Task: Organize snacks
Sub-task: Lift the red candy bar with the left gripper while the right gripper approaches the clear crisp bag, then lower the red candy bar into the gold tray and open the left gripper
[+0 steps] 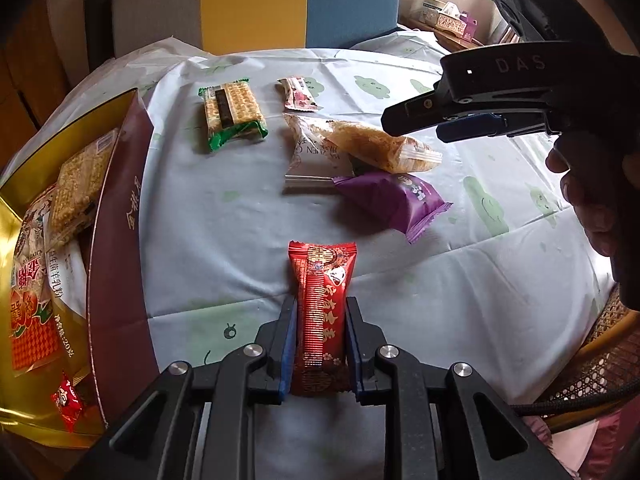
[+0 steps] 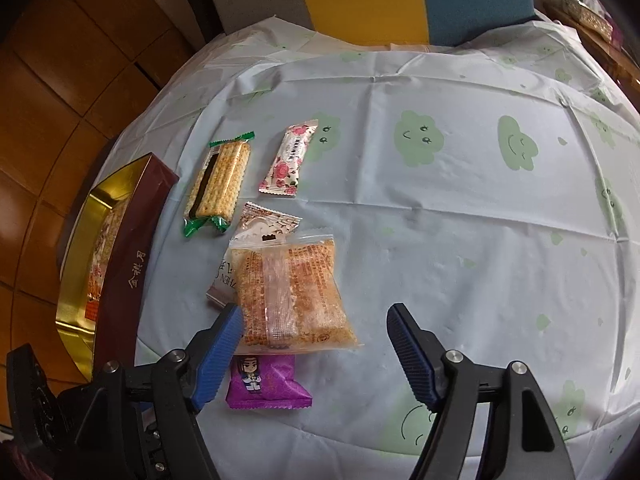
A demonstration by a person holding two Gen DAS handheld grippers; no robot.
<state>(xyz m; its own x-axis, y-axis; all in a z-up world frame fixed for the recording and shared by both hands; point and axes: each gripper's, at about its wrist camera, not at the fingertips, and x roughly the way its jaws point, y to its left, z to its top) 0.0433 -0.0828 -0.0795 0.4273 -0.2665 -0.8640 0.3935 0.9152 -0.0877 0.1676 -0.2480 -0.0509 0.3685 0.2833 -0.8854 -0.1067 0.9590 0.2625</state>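
Note:
My left gripper (image 1: 321, 304) is shut on a red foil snack packet (image 1: 322, 276), held just above the cloth. To its left stands a maroon box with a gold inside (image 1: 120, 240) holding several snacks. My right gripper (image 2: 314, 314) is open and hangs over a clear packet of orange-brown crisp (image 2: 290, 292); its pads do not touch the packet. Under that packet lie a white packet (image 2: 260, 228) and a purple packet (image 2: 268, 380). A green-ended cracker packet (image 2: 220, 184) and a pink floral packet (image 2: 290, 156) lie farther back.
A pale blue tablecloth with green clouds (image 2: 440, 220) covers the table. Chairs in grey, yellow and blue (image 1: 300, 0) stand behind it. A wicker chair (image 1: 600, 352) is at the right edge. A hand (image 1: 592, 200) holds the right gripper.

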